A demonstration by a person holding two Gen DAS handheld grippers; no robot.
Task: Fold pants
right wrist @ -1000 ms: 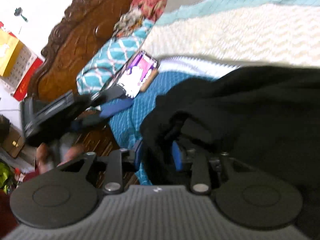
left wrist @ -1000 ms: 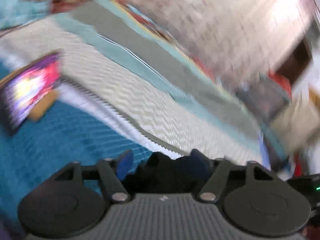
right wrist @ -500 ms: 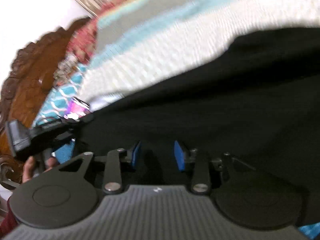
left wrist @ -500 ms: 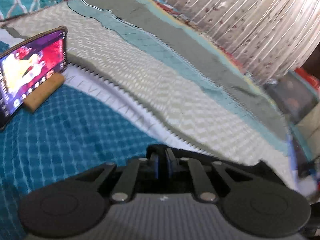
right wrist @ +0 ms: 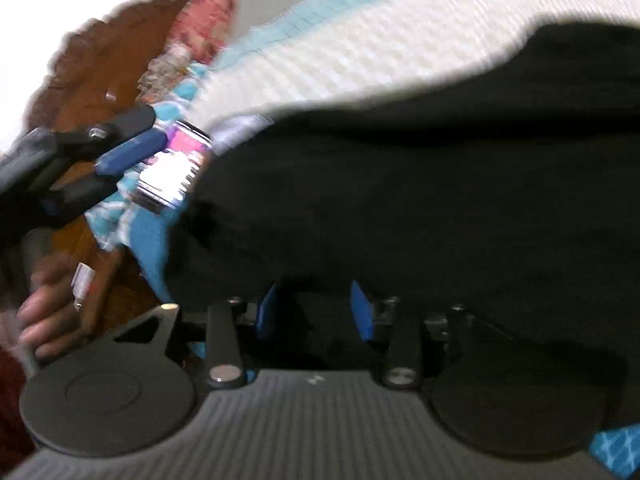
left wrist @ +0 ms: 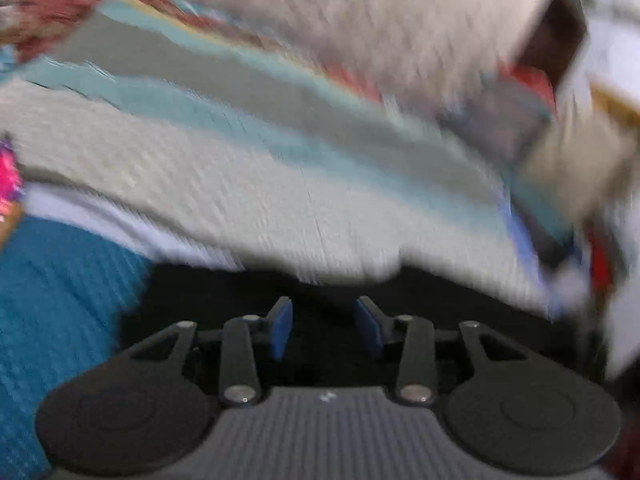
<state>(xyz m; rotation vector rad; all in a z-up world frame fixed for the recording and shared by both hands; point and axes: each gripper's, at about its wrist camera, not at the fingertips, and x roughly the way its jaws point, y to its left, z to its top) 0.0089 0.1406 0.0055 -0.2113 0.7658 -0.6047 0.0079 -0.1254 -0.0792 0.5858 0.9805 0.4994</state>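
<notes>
The black pants point(right wrist: 420, 184) lie spread on the bed, filling most of the right wrist view. They also show as a dark band in the left wrist view point(left wrist: 460, 304). My left gripper point(left wrist: 325, 322) is open, its blue pads apart just over the pants' edge, holding nothing. It also shows at the left of the right wrist view point(right wrist: 104, 168), off the pants. My right gripper point(right wrist: 314, 312) is open with black cloth lying over and between its blue pads point(right wrist: 362, 312). Both views are blurred by motion.
The striped bedspread point(left wrist: 248, 184) in cream, teal and grey runs behind the pants. A lit phone point(right wrist: 172, 176) leans on a stand beside the pants. A carved wooden headboard point(right wrist: 100, 80) and a pale curtain point(left wrist: 360, 12) border the bed.
My left gripper was shut on the pants half a second ago and has opened, letting them go. My right gripper stays open over the black cloth. Both views have swung.
</notes>
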